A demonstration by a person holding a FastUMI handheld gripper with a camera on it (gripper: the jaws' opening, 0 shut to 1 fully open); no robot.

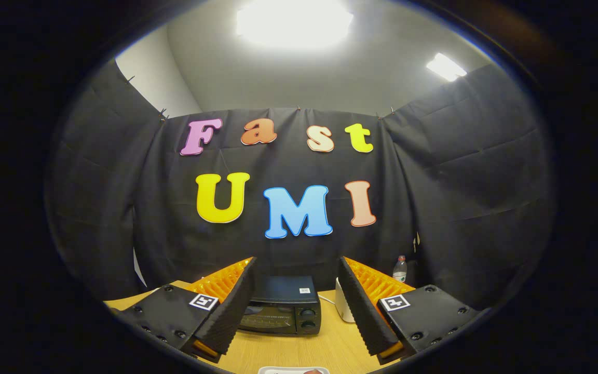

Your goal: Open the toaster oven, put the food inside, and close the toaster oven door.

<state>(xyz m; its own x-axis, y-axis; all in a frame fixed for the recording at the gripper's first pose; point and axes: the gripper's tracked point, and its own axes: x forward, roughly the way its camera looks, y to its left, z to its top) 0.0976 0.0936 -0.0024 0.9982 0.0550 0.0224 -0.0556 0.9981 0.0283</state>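
A black toaster oven (pixel 283 311) stands on the wooden table (pixel 299 348) beyond my fingers, framed in the gap between them, with its glass door shut and two knobs on its right side. My gripper (pixel 296 306) is held well above the table, open, with nothing between its black ribbed pads (pixel 234 306). Close under the gripper lies the rim of a white plate (pixel 291 370) with a bit of reddish food (pixel 313 372) on it, mostly cut off from sight.
A white object (pixel 343 306) stands just right of the oven, partly behind my right finger. A clear water bottle (pixel 399 269) stands at the back right against the cloth wall. A white cable runs from the oven toward the white object.
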